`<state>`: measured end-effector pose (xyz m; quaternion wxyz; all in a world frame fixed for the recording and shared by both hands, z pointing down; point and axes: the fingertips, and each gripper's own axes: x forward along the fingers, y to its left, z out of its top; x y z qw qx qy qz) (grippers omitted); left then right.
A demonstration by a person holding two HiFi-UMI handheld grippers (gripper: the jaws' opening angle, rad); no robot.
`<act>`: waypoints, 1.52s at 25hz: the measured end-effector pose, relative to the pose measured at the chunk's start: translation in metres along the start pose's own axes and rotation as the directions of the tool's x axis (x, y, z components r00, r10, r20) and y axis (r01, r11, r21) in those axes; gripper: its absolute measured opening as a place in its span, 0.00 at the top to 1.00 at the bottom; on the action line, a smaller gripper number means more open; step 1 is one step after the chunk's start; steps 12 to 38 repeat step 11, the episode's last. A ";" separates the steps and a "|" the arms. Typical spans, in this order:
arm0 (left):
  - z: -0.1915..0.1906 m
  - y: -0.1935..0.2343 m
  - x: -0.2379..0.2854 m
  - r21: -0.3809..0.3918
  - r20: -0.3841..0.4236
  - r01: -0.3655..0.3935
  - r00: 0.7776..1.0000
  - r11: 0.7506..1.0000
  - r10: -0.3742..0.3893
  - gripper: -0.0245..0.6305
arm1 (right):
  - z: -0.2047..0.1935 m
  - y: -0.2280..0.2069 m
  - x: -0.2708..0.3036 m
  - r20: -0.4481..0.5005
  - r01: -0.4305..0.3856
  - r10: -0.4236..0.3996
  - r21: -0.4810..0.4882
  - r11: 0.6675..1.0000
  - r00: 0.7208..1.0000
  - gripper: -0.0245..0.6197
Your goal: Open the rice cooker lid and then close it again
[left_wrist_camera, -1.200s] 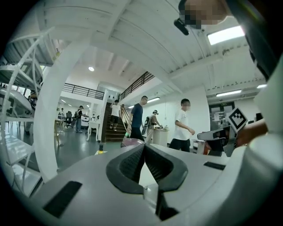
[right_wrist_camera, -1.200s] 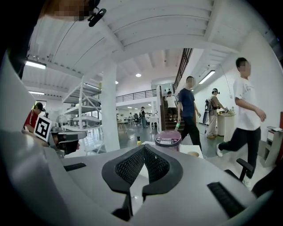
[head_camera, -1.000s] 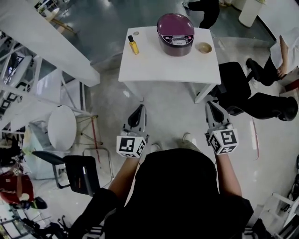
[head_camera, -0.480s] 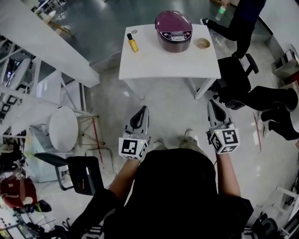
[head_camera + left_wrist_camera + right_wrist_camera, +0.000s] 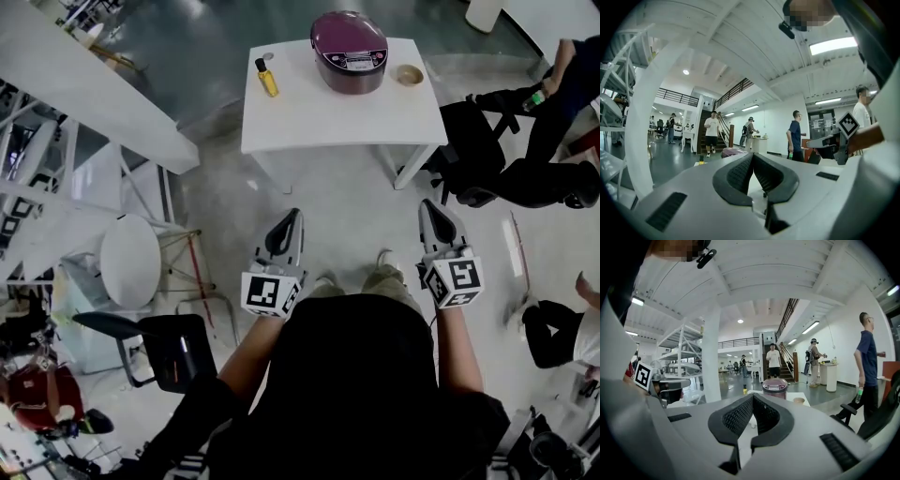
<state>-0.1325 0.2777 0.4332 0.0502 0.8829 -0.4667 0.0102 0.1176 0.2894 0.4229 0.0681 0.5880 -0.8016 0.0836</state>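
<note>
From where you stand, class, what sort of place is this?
Likely an open-plan lab or workshop hall: staircase to a railed mezzanine, white shelving racks, office chair beside a white table.

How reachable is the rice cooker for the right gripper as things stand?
Probably not yet: the right gripper hangs short of the white table, floor between; the rice cooker stands far back.
</note>
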 end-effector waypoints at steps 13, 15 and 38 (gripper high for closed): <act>-0.020 0.019 -0.007 -0.008 -0.006 0.029 1.000 1.000 -0.029 0.96 | -0.013 0.021 0.009 -0.005 0.044 -0.044 -0.033 0.998 0.999 0.96; -0.020 0.019 -0.007 -0.008 -0.006 0.029 1.000 1.000 -0.029 0.96 | -0.013 0.021 0.009 -0.005 0.044 -0.044 -0.033 0.998 0.999 0.96; -0.020 0.019 -0.007 -0.008 -0.006 0.029 1.000 1.000 -0.029 0.96 | -0.013 0.021 0.009 -0.005 0.044 -0.044 -0.033 0.998 0.999 0.96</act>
